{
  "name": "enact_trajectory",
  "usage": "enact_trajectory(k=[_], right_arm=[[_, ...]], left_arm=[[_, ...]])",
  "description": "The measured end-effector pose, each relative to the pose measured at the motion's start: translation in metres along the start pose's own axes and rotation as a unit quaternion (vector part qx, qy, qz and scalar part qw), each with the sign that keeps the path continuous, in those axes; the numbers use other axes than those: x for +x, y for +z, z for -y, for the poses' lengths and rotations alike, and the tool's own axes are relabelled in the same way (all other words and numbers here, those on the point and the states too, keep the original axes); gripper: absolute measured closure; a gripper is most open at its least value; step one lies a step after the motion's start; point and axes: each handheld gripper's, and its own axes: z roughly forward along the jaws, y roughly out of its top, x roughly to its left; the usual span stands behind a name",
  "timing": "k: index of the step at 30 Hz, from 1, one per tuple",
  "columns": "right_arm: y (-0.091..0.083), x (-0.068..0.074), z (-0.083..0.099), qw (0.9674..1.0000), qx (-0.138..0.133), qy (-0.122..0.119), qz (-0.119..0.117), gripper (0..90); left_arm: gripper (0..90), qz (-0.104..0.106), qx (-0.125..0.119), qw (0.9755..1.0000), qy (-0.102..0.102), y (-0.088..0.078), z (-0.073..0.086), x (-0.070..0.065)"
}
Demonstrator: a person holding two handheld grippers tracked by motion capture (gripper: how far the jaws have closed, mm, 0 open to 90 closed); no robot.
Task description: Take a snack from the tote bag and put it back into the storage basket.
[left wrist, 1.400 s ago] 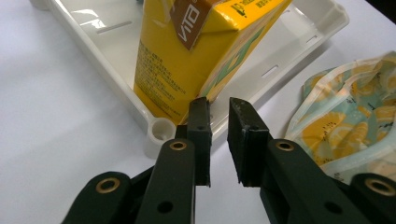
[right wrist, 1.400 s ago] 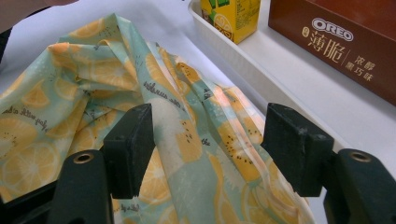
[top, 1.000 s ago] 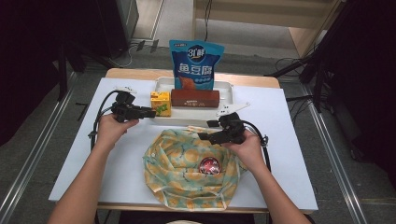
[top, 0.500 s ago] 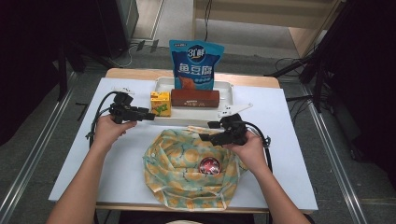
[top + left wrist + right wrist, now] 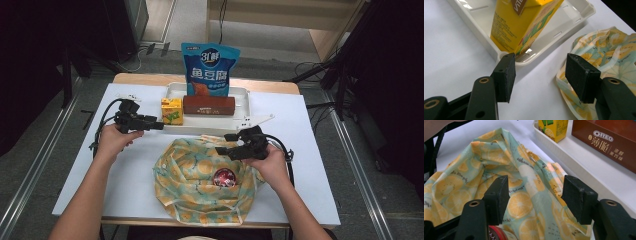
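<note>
A yellow juice carton (image 5: 171, 111) stands in the left end of a white tray (image 5: 243, 94). My left gripper (image 5: 156, 125) points at it from the left. In the left gripper view the carton (image 5: 524, 25) rises just beyond the left gripper (image 5: 540, 65), whose jaws have just been opening and hold nothing. A lemon-print cloth bag (image 5: 192, 172) lies in front of the tray with a red-lidded can (image 5: 225, 177) in it. My right gripper (image 5: 222, 145) hovers over the bag's far edge. Its jaws have just been closing, and the right gripper (image 5: 535, 192) still stands open astride a raised fold of the bag (image 5: 486, 152).
A brown Oreo box (image 5: 209, 105) lies in the tray beside the carton, and a blue snack pouch (image 5: 210, 70) stands behind it. A white cloth covers the table (image 5: 310, 125). Black cables trail from both grippers at the table's left and right.
The left gripper's jaws stand wider apart beside the carton than before. Both hands are in nearly the same places.
</note>
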Motion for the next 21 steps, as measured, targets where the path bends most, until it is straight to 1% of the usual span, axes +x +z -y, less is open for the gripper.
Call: enact_trajectory(k=[2,5,7,8,11,16,21], right_arm=[[-0.001,0.001,0.001,1.0,0.002,0.002,-0.001,40.0],[-0.001,0.004,0.002,1.0,0.001,-0.002,-0.004,40.4],[-0.002,0.006,0.002,1.0,0.002,-0.006,-0.005,40.7],[-0.003,0.007,0.002,1.0,0.003,-0.004,-0.006,40.9],[-0.004,0.01,0.003,0.9999,-0.001,-0.01,-0.01,41.5],[-0.005,0.017,0.005,0.9998,0.002,-0.015,-0.014,42.2],[-0.007,0.021,0.01,0.9997,0.003,-0.015,-0.017,42.4]], left_arm=[[41.6,0.0,0.003,1.0,0.0,0.0,0.0,0.0],[41.4,0.001,0.002,1.0,0.001,-0.001,0.001,0.001],[40.8,0.002,0.001,1.0,-0.003,-0.001,0.002,0.001],[40.5,0.004,0.001,1.0,-0.004,-0.002,0.002,0.002],[40.4,0.004,0.0,1.0,-0.003,-0.003,0.002,0.002],[40.3,0.004,-0.006,1.0,-0.003,-0.005,0.003,0.003],[40.4,0.003,-0.009,1.0,0.002,-0.006,0.003,0.003]])
